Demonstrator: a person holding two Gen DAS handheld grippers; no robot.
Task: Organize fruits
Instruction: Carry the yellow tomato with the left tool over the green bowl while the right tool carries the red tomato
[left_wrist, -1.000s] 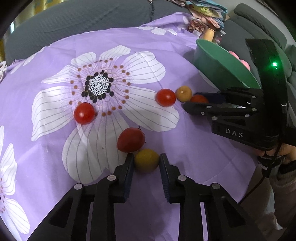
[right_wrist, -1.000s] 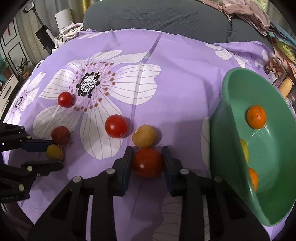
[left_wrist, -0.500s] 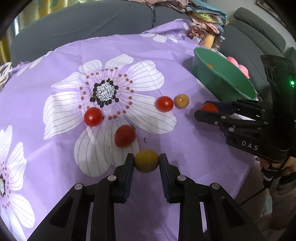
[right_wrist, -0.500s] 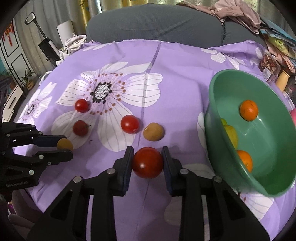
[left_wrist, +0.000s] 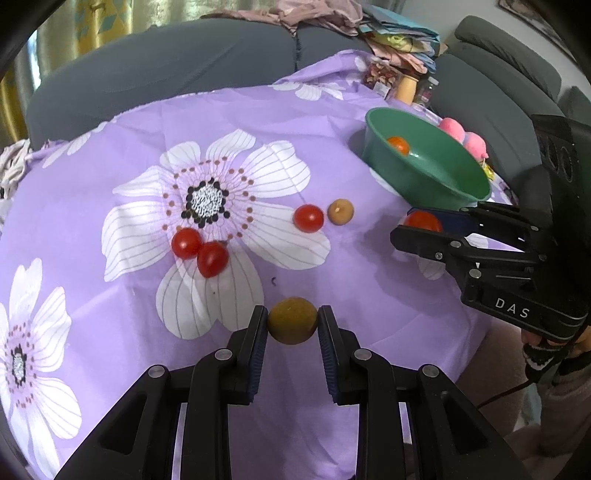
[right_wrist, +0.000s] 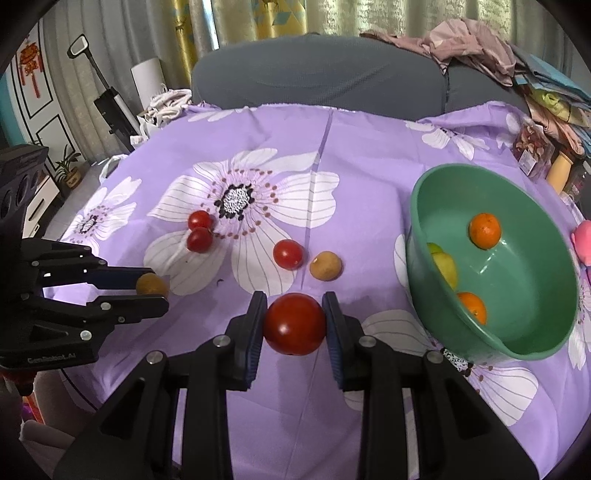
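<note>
Both tools have risen since the earlier frames, lifting their fruit clear of the purple cloth (left_wrist: 369, 280), and we now see more of the bench. From the left wrist, our left tool (left_wrist: 291, 326) is clamped on a round yellow-brown fruit (left_wrist: 291, 326) at lower centre; it is near-spherical, so no long axis or heading shows. At right, the right tool (left_wrist: 421, 225) grips a red tomato (left_wrist: 423, 221) just below the green bowl (left_wrist: 458, 184). From the right wrist, that tomato sits lower centre, stem end not visible. We judge the job partly done: the bowl at right holds two oranges (right_wrist: 484, 229) and a yellow-green fruit (right_wrist: 445, 269), while three small tomatoes (right_wrist: 288, 254) and one tan fruit (right_wrist: 325, 266) remain on the cloth.
</note>
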